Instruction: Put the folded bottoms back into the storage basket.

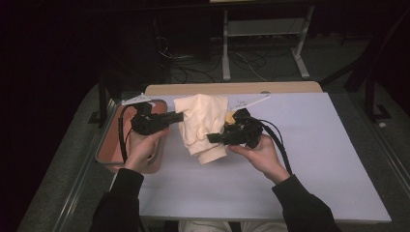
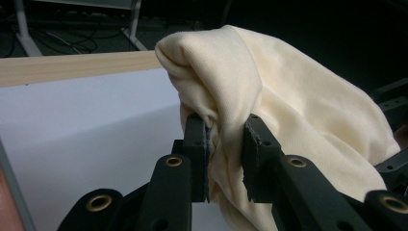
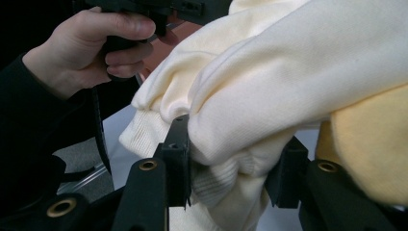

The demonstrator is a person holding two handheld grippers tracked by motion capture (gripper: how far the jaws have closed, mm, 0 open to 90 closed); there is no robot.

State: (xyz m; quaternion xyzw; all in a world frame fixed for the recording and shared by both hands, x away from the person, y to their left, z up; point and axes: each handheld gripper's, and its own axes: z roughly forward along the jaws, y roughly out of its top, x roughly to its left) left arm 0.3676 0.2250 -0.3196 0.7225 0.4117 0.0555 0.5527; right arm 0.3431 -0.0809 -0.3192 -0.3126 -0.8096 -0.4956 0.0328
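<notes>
Jaws around cream garment

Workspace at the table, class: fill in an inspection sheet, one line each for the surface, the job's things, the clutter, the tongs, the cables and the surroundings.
Surface: white table top with a wooden strip along its far edge.
Job's things: cream garment, bunched, held up between both tongs.
Clutter: brown tray at the table's left edge; a yellow thing beside the garment, too hidden to name.
Tongs: left tongs shut on a fold of the garment; right tongs shut on its ribbed end.
Cables: a black cable trails from the right tongs; loose wires on the floor.
Surroundings: dark room, white frame legs behind the table.
</notes>
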